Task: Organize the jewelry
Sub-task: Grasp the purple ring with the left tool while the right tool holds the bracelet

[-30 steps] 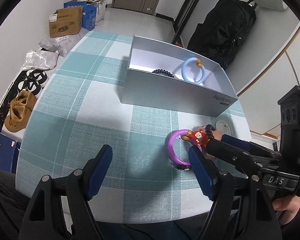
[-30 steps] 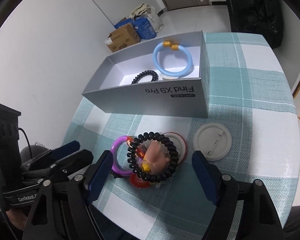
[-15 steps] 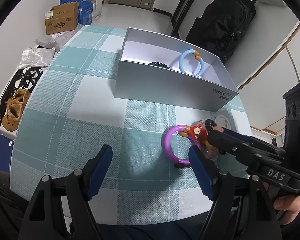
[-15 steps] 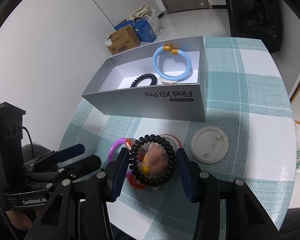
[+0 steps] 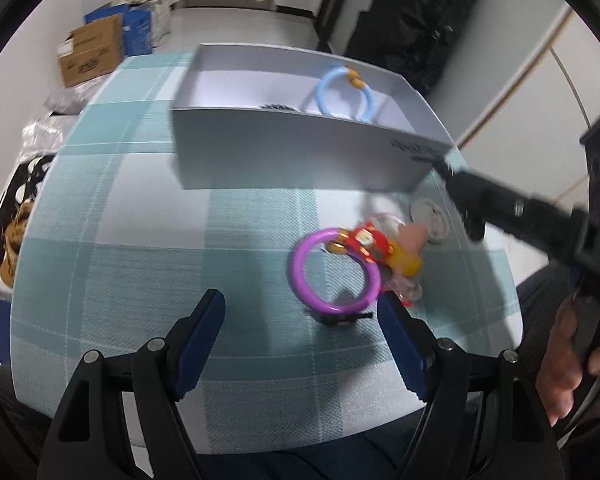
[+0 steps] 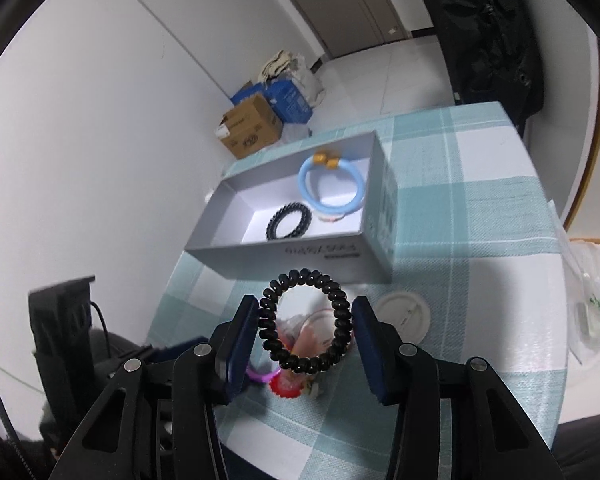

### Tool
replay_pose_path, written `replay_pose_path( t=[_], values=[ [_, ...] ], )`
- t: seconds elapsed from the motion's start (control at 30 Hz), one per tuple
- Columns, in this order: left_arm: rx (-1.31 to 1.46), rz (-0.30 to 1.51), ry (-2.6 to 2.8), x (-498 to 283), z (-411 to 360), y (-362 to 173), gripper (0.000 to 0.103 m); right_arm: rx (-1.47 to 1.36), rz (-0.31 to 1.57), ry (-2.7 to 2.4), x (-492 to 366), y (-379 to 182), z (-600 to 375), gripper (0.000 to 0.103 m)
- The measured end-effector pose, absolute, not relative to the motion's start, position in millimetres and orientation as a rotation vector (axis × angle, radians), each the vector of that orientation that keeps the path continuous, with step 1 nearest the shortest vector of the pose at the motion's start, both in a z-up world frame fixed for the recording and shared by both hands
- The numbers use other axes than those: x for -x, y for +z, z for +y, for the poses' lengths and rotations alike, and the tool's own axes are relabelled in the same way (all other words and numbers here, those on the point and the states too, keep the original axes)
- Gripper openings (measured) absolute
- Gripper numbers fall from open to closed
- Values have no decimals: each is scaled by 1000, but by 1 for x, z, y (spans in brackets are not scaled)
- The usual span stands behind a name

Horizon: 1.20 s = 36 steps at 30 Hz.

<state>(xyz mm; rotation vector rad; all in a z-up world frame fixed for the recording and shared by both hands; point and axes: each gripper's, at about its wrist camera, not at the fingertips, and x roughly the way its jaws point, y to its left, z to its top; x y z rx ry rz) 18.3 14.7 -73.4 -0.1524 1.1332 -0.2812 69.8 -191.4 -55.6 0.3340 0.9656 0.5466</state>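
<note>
My right gripper (image 6: 305, 334) is shut on a black beaded bracelet (image 6: 305, 320) and holds it lifted above the table, in front of the grey box (image 6: 292, 250). The box holds a light blue bangle (image 6: 332, 186) and another black bracelet (image 6: 289, 221). In the left wrist view the box (image 5: 300, 148) stands ahead, with the blue bangle (image 5: 346, 96) inside. A purple bangle (image 5: 334, 276) and a red toy charm (image 5: 370, 242) lie on the checked cloth just ahead of my open, empty left gripper (image 5: 300, 340). The right gripper (image 5: 460, 204) reaches in from the right.
A white round badge (image 6: 404, 316) lies right of the charms. Cardboard and blue boxes (image 6: 256, 126) stand on the floor behind the table. A black backpack (image 5: 416, 28) leans by the wall. A plastic bag (image 6: 596, 312) hangs off the table's right edge.
My right gripper has closed on the black beaded bracelet and lifted it off the charms, toward the box. The left gripper has shifted a little closer to the purple bangle.
</note>
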Motion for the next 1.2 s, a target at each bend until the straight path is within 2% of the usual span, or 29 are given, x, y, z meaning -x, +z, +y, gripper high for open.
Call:
replay_pose_path(
  t=[0.53,0.6,0.73,0.8,0.93,1.07,1.2],
  values=[
    [-8,1112,-236,-36,-2,-78,73,-384,935,553,-70,-48,-204,47],
    [-41,1108,-215,-38,-2,-77,58,-384,934,557,-70,-48,-205,47],
    [-74,1108,-198,-42,3,-77,43,-391,935,556,-71,-48,-206,47],
    [-75,1108,-190,-45,7,-77,29,-400,935,557,-72,-48,-207,47],
    [-109,1119,-212,-48,5,-77,20,-396,929,563,-71,-47,-206,47],
    [-204,1129,-234,-40,-6,-76,5,-391,924,566,-70,-45,-205,47],
    [-165,1153,-245,-38,0,-76,4,-394,918,566,-70,-44,-206,47]
  ],
)
